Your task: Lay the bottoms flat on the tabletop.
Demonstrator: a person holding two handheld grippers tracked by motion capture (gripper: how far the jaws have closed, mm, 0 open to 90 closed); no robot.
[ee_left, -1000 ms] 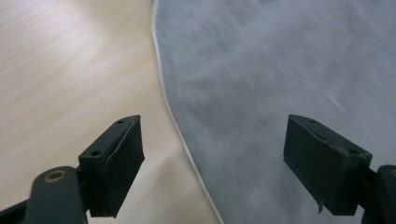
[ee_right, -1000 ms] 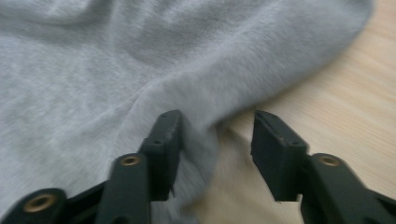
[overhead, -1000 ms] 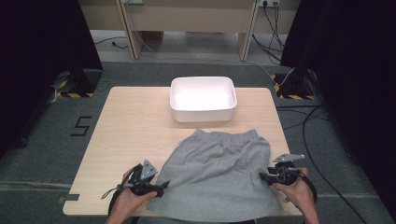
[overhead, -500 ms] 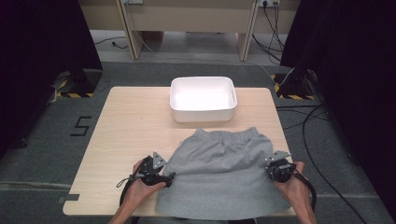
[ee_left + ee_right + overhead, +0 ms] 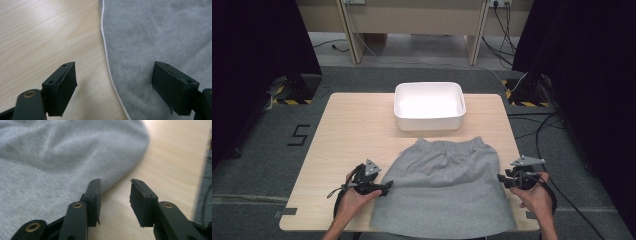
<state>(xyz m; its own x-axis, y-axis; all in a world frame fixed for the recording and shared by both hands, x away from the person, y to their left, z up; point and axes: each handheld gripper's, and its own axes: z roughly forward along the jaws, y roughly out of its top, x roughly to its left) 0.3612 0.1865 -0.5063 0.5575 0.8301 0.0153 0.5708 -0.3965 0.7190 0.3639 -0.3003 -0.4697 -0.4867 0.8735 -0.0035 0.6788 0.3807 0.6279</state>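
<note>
Your left gripper (image 5: 113, 85) stood wide open astride the grey skirt's (image 5: 444, 187) white-piped edge; your right gripper (image 5: 115, 195) had just opened, holding nothing.

Fleecy grey cloth skirt (image 5: 444, 187), wood-grain table (image 5: 357, 125)

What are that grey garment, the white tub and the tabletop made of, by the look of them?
Grey garment: soft fleecy knit, probably cotton jersey; fuzzy matte nap, gathered waistband. White tub: likely plastic; smooth walls, rounded corners. Tabletop: pale wood or wood-look laminate; straight grain lines, slight sheen.
</note>
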